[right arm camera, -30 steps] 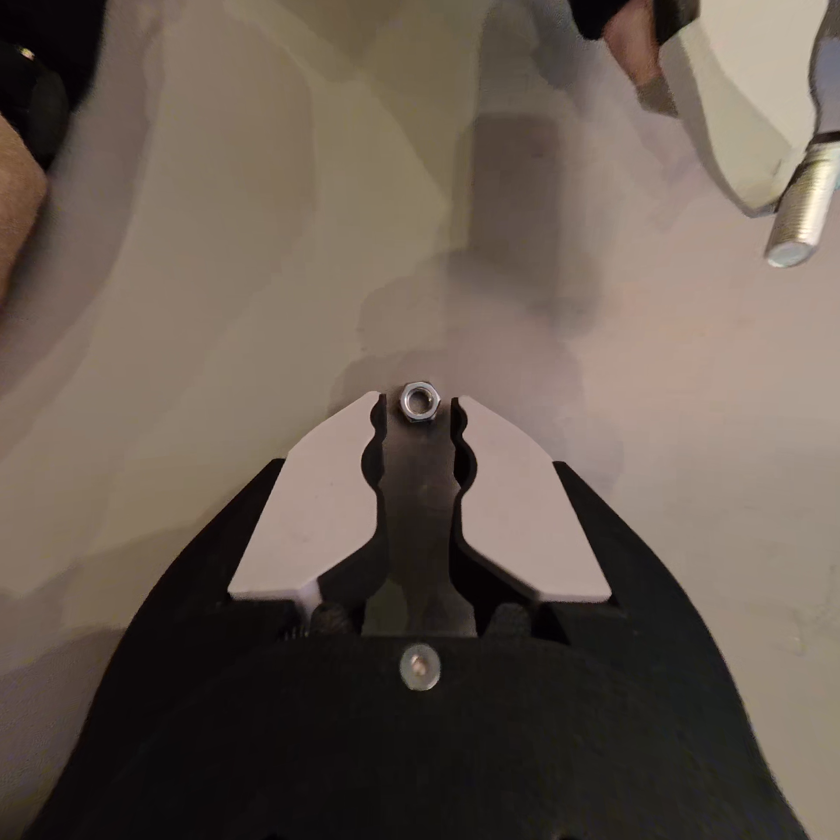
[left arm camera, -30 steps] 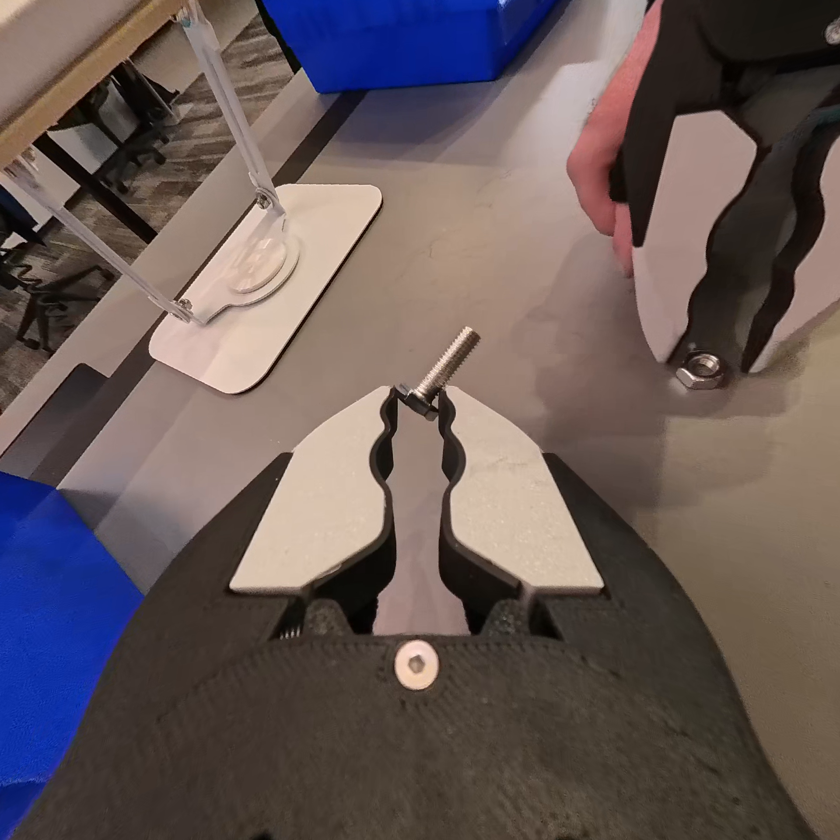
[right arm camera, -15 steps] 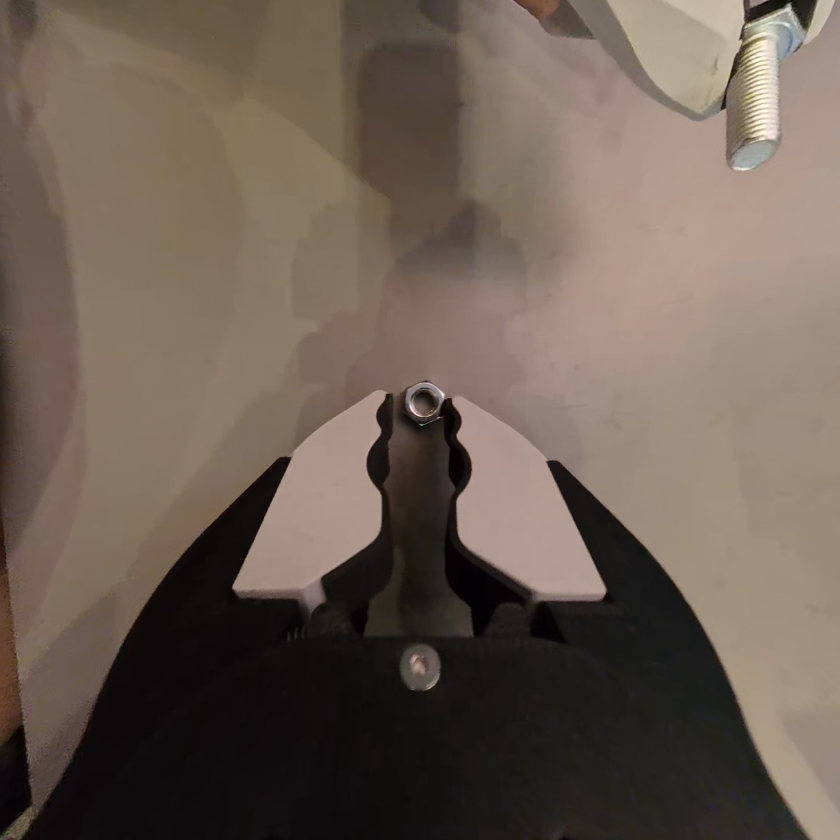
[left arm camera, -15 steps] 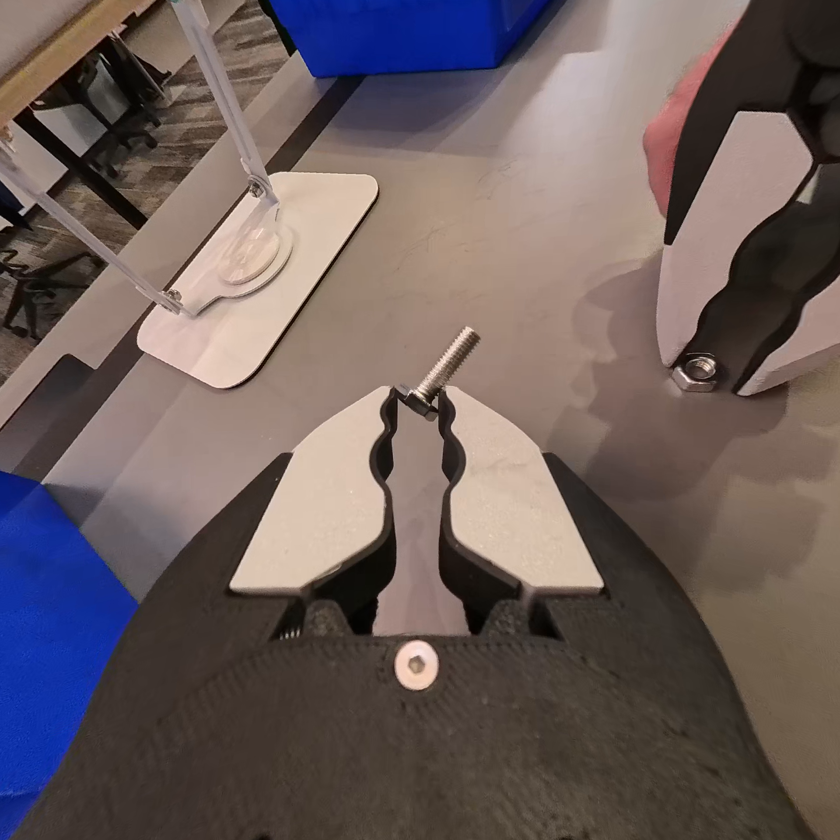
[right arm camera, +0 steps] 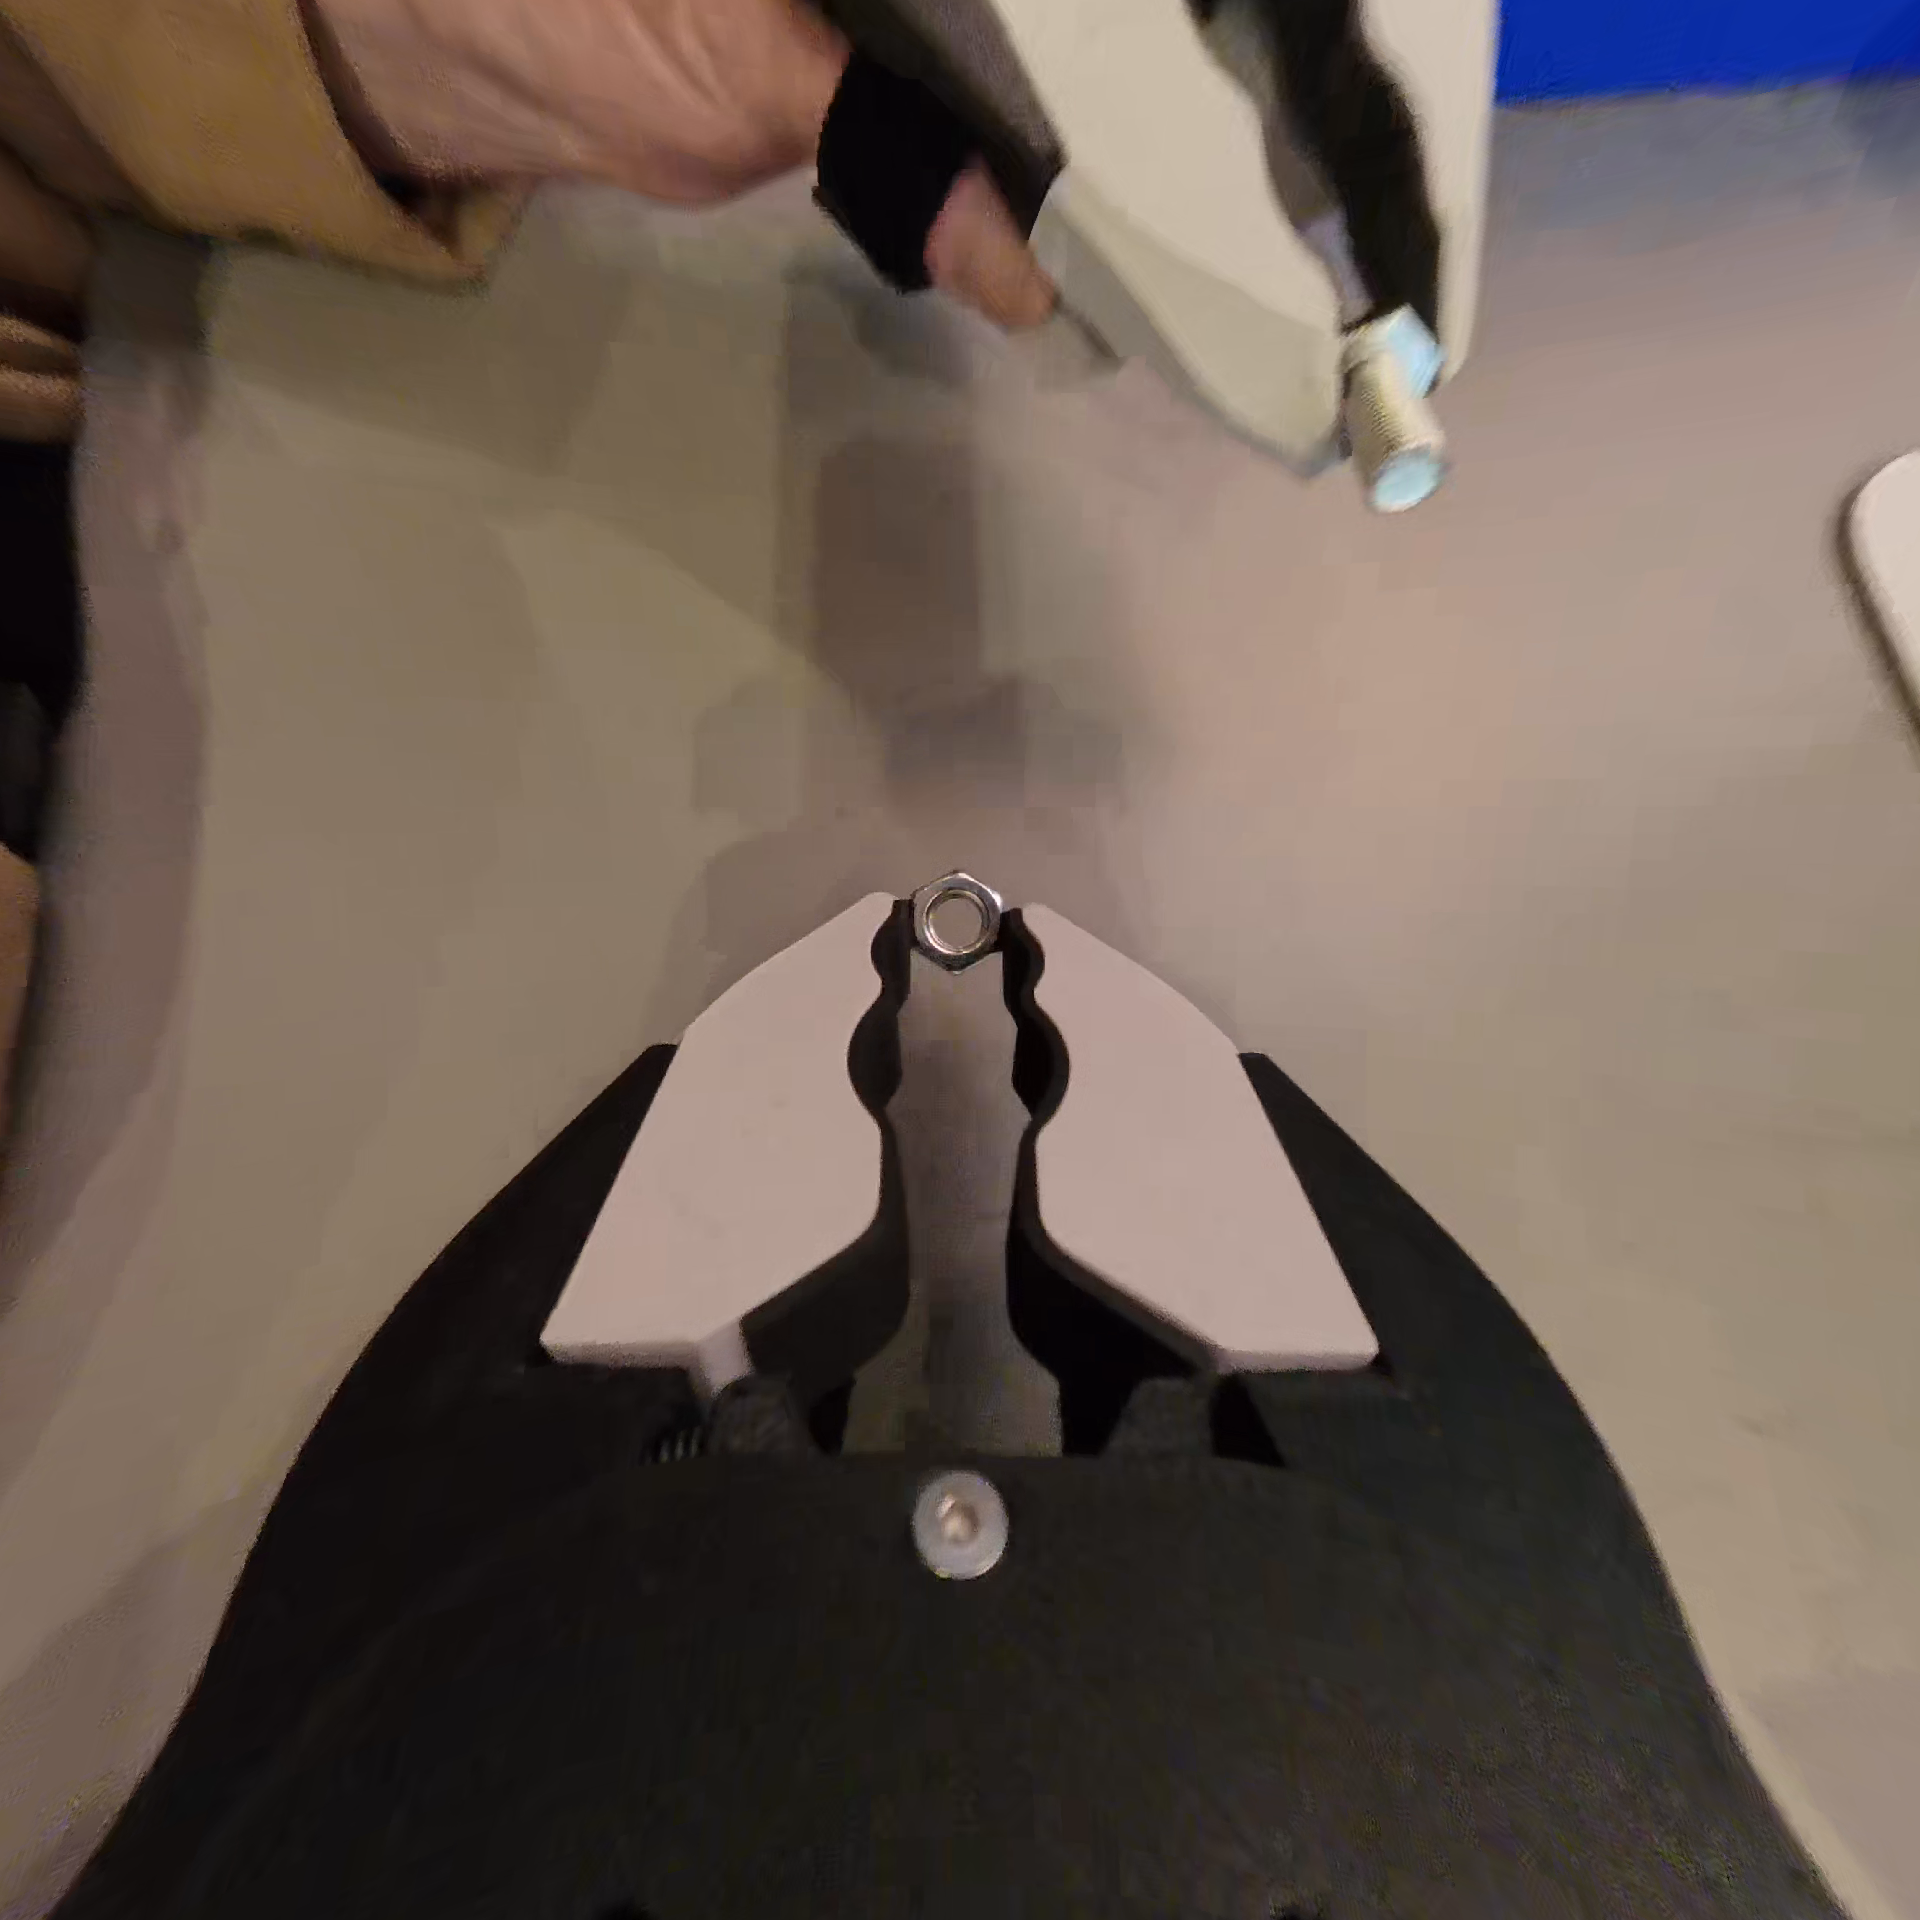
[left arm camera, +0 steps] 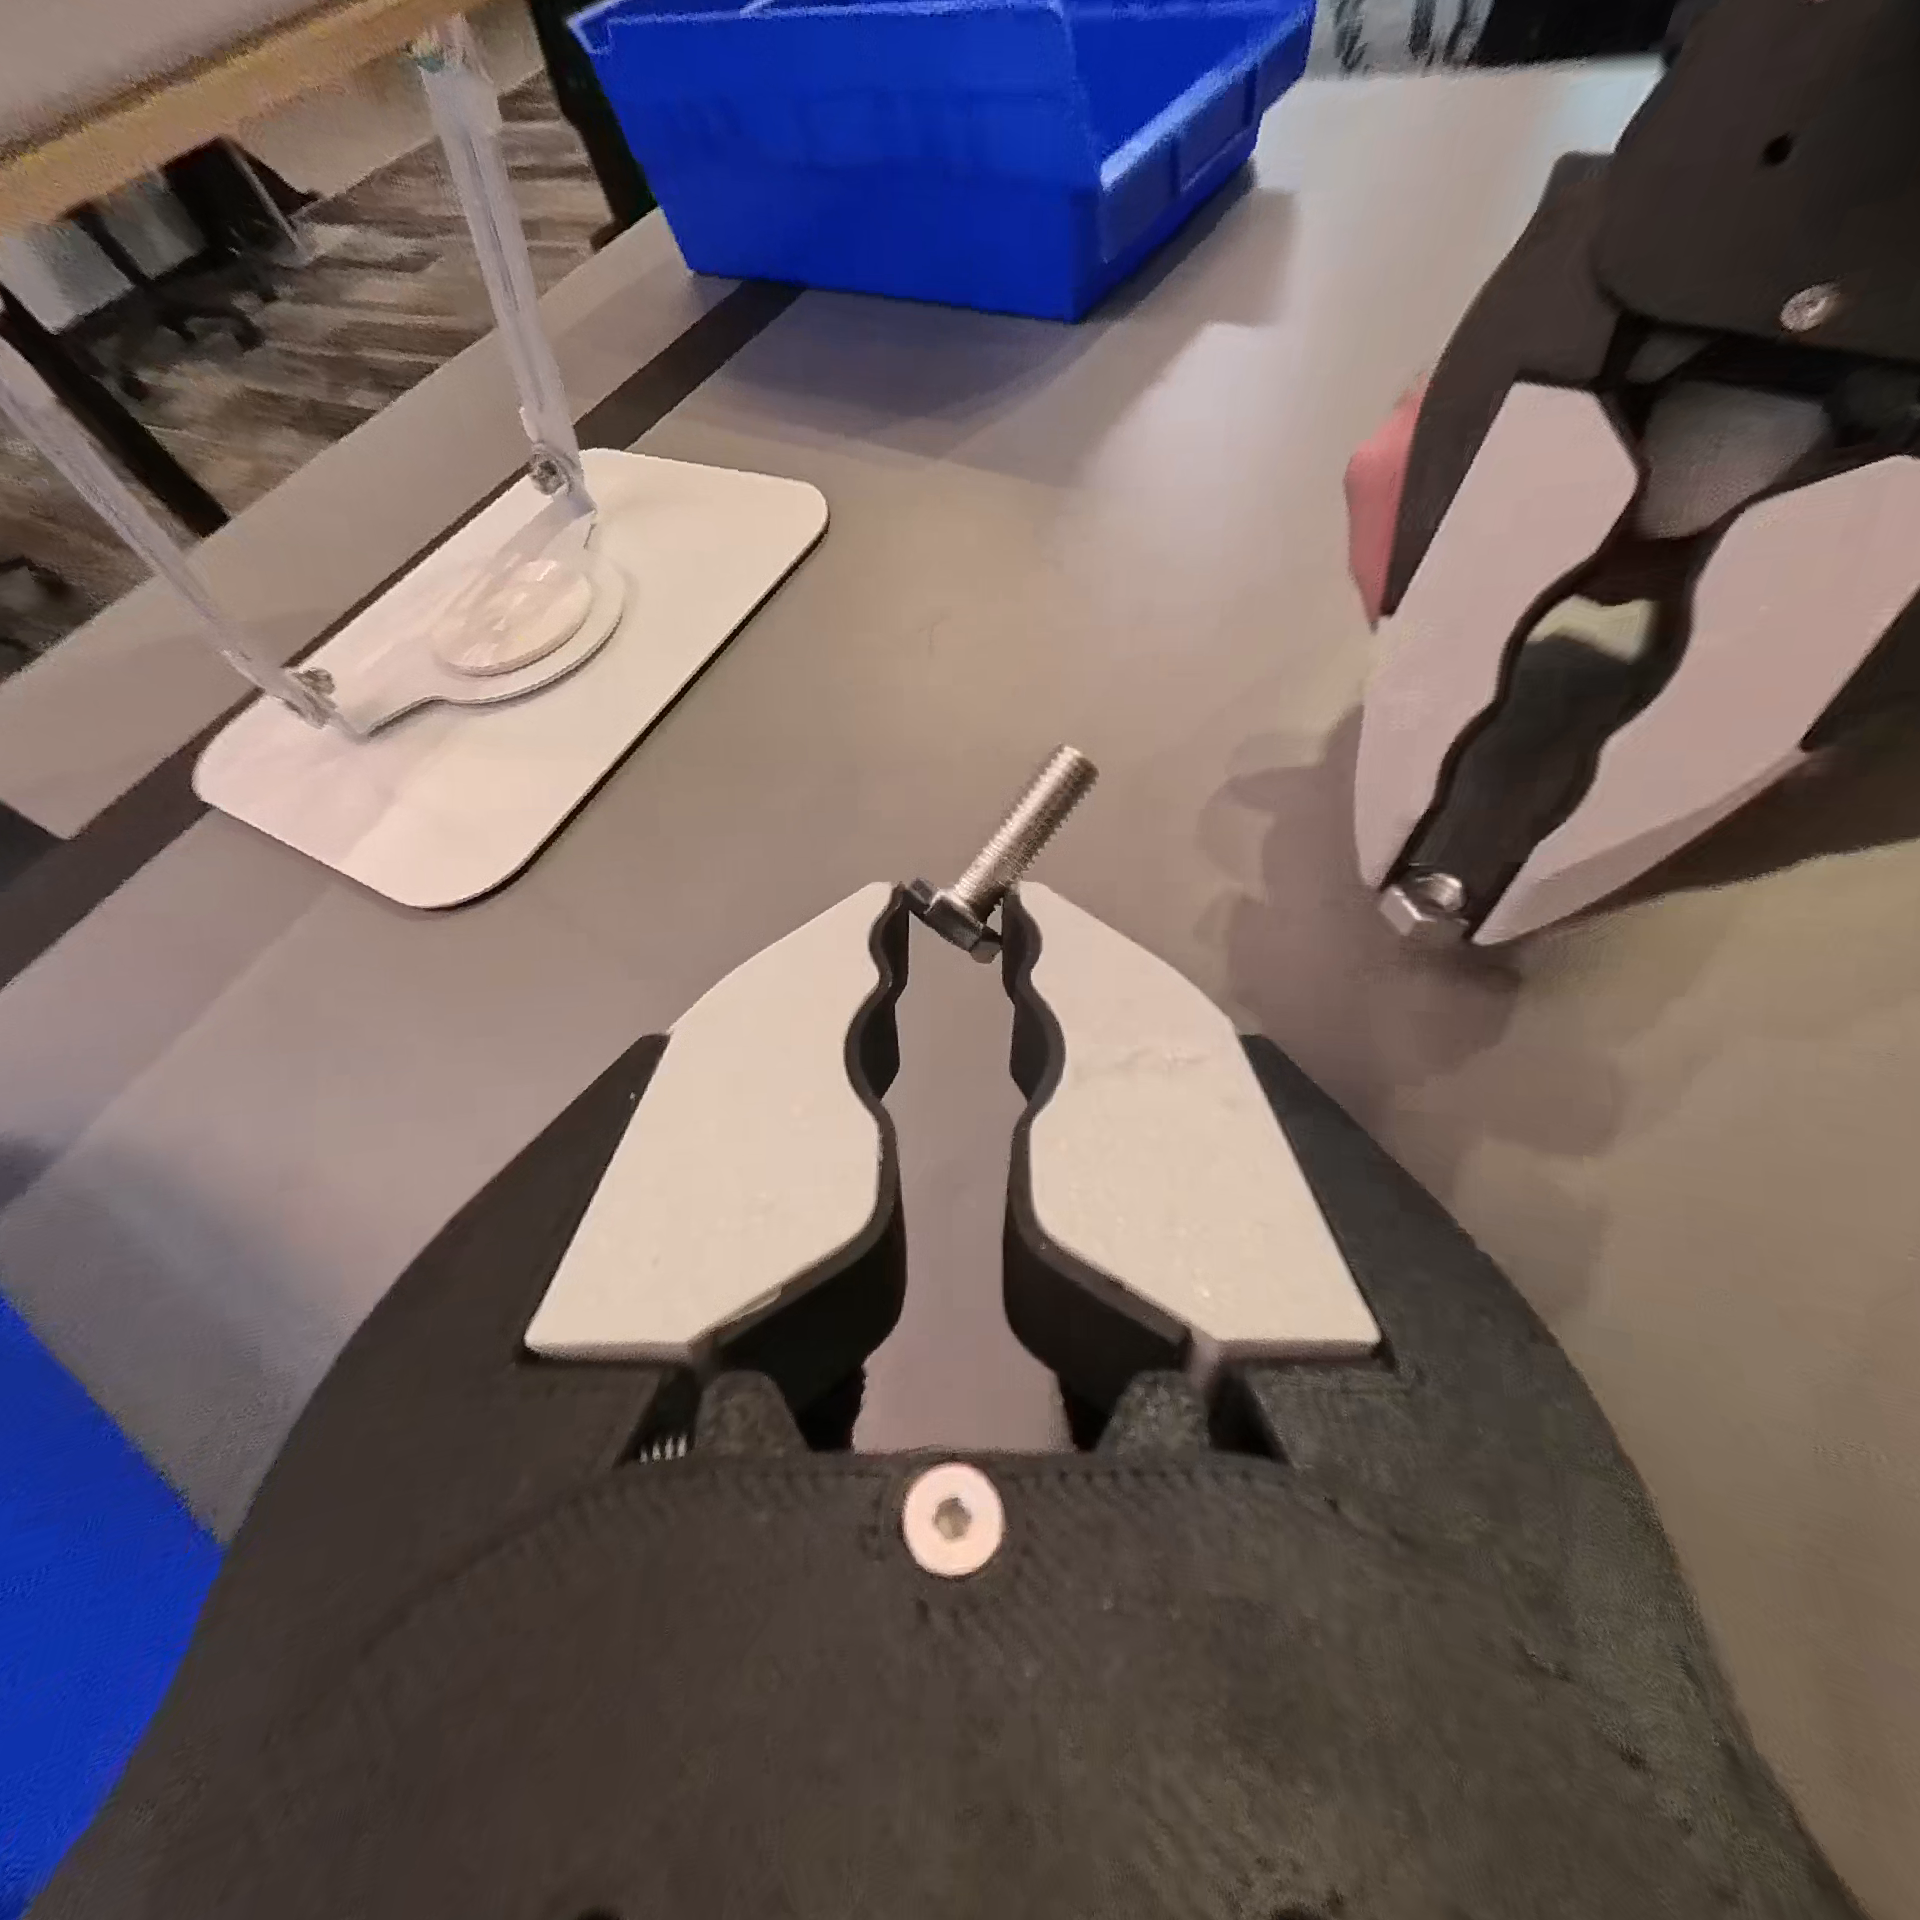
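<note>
Steel bolt [left arm camera: 1023,831] is being pinched by its head in the left gripper [left arm camera: 954,920] jaws, thread projecting forward for access. Right gripper [right arm camera: 956,930] jaws are clamping a hex nut [right arm camera: 956,923] by its flats, bore exposed.

My left wrist view is bright and even, daylight-toned; soft overlapping shadows pool on the grey table [left arm camera: 1039,582] at right, under the right gripper [left arm camera: 1439,914], whose edges smear with motion blur. The blue bin [left arm camera: 935,145] at top looks slightly soft. My right wrist view is dimmer and warmer, with several faint shadows fanning across the tabletop. The hand [right arm camera: 623,94] and bolt [right arm camera: 1392,416] at top are blurred; the nut [right arm camera: 956,923] stays sharp. Both views bend outward at the edges.
</note>
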{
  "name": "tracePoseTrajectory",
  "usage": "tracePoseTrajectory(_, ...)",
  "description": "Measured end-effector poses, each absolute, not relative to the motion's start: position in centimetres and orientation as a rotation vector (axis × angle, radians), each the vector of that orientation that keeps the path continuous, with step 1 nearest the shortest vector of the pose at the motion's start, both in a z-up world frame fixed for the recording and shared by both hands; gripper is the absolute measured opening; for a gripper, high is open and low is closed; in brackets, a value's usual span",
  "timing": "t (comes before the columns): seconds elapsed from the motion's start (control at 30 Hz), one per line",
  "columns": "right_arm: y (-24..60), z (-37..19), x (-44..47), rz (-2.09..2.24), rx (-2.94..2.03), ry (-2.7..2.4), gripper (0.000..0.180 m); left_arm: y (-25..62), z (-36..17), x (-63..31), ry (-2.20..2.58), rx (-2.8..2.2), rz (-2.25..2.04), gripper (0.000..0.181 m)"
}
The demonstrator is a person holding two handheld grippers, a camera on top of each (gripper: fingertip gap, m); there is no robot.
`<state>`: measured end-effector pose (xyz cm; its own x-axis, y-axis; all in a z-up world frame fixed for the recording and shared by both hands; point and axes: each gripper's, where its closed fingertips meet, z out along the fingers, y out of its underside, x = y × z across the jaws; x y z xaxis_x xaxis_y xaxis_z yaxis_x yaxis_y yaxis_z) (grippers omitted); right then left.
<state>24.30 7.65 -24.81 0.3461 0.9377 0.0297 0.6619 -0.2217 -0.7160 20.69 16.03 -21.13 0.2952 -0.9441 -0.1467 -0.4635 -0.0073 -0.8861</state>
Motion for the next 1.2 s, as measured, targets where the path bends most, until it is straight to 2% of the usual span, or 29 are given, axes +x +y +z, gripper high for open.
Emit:
tracePoseTrajectory(0.2,9.2,-19.1,24.2,0.491,-1.697,-1.345,0.017,14.7,-19.6,21.3,1.168,-1.659,-1.095,0.016)
tracePoseTrajectory(0.4,9.9,-15.5,23.5,0.412,-1.493,-1.36,0.017,13.4,-19.0,21.9,1.129,-1.675,-1.352,0.016)
tracePoseTrajectory(0.67,9.9,-15.3,23.4,0.411,-1.428,-1.446,0.017,11.1,-19.1,22.8,1.201,-1.672,-1.54,0.016)
tracePoseTrajectory(1.2,8.7,-16.5,23.0,0.469,-1.425,-1.525,0.017,9.2,-19.5,23.0,1.322,-1.664,-1.621,0.016)
